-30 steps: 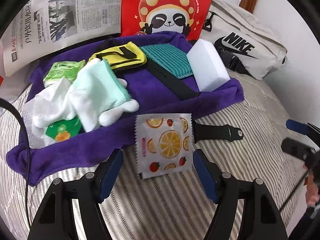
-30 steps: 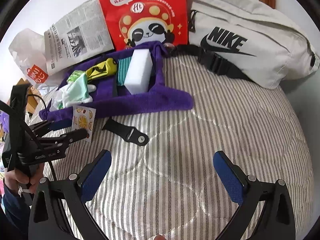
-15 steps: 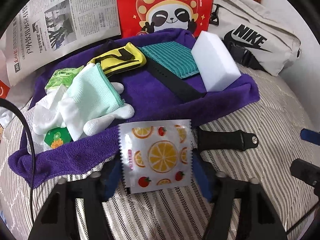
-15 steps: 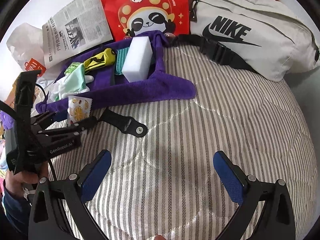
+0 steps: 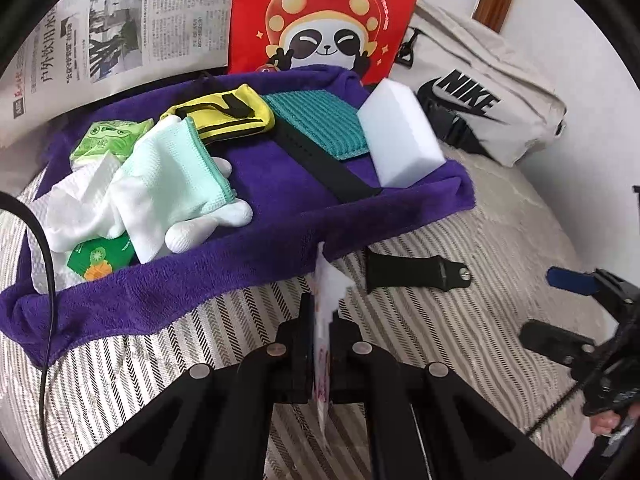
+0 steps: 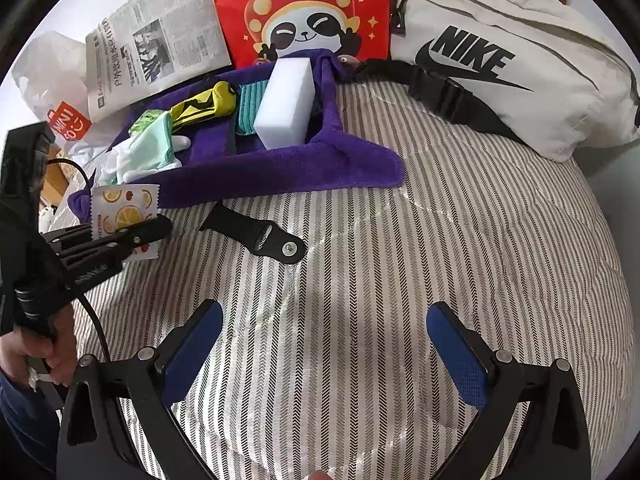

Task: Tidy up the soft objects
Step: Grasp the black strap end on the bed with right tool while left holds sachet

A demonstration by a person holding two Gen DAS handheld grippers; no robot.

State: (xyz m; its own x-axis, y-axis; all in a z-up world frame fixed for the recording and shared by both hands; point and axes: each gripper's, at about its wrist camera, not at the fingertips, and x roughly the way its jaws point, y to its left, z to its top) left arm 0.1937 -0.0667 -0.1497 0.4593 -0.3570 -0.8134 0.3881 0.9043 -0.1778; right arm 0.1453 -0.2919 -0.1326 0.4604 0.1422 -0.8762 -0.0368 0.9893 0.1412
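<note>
In the left wrist view the left gripper (image 5: 322,320) has just closed on the fruit-print sachet (image 5: 325,300), pinched edge-on beside the purple towel (image 5: 280,240), probably to lift it there, while in the right wrist view the right gripper (image 6: 320,340) hangs wide, empty, over the striped bed (image 6: 440,240).

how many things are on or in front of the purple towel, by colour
white: 3, sponge block, glove, tissue
green: 3, teal cloth, two green packets
yellow: 1, pouch
black: 2, strap on the purple towel, strap piece on the bed
fruit print: 1, sachet in the left gripper
total: 10
</note>
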